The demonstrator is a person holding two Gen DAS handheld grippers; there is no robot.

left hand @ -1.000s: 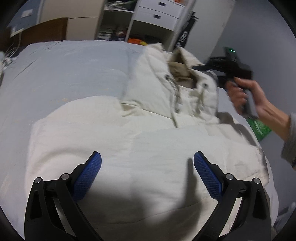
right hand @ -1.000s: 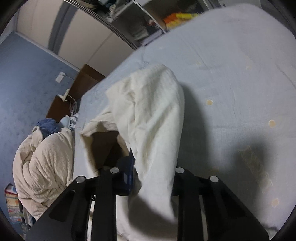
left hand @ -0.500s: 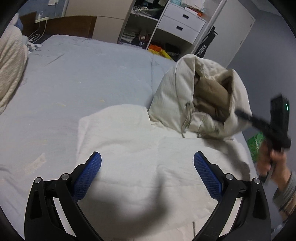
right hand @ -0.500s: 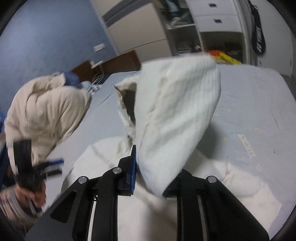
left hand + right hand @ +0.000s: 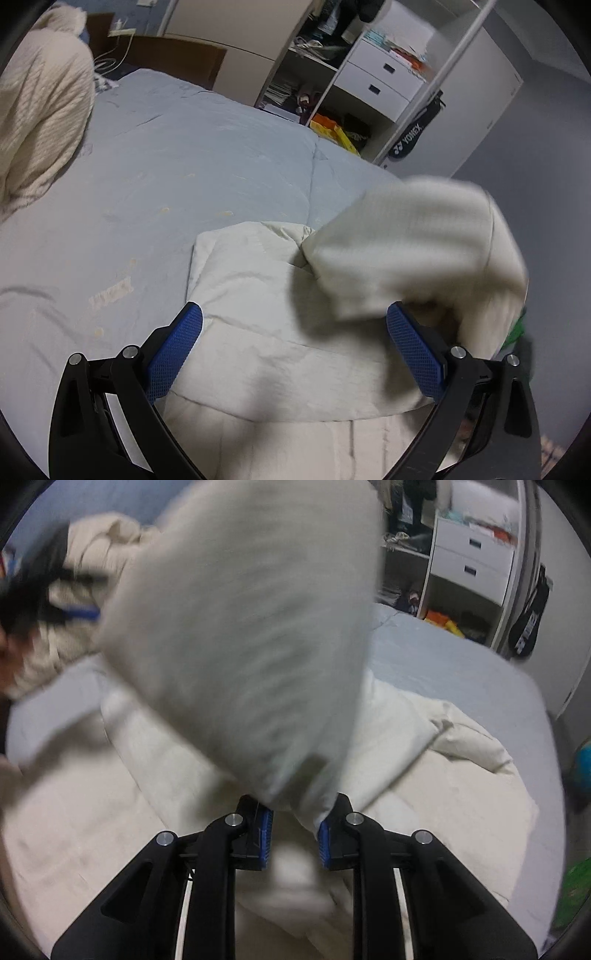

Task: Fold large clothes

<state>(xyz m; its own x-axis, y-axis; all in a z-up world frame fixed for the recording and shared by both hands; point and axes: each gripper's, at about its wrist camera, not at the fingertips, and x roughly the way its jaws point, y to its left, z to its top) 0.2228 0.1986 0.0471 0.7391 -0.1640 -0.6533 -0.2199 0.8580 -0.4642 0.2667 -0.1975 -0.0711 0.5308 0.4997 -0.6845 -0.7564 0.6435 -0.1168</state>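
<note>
A cream hooded jacket [image 5: 258, 295] lies spread on the light blue bed [image 5: 184, 166]. My right gripper [image 5: 294, 819] is shut on the jacket's hood [image 5: 240, 627], which hangs blurred in front of its camera, lifted above the jacket body [image 5: 461, 794]. In the left wrist view the hood [image 5: 406, 251] hovers over the jacket's right side. My left gripper [image 5: 291, 314] is open above the jacket body, with nothing between its blue pads [image 5: 173, 350]. The right wrist view shows that gripper blurred at the upper left [image 5: 44, 590].
A cream knitted blanket [image 5: 40, 110] is heaped at the bed's far left. Beyond the bed stand a white drawer unit [image 5: 380, 77], open shelves with clutter, and a black racket bag [image 5: 410, 138]. Something green [image 5: 515, 328] lies past the bed's right edge.
The right gripper has swung the hood off the bed and over the jacket body, rolling as it went. The left gripper has risen and drawn back, still open.
</note>
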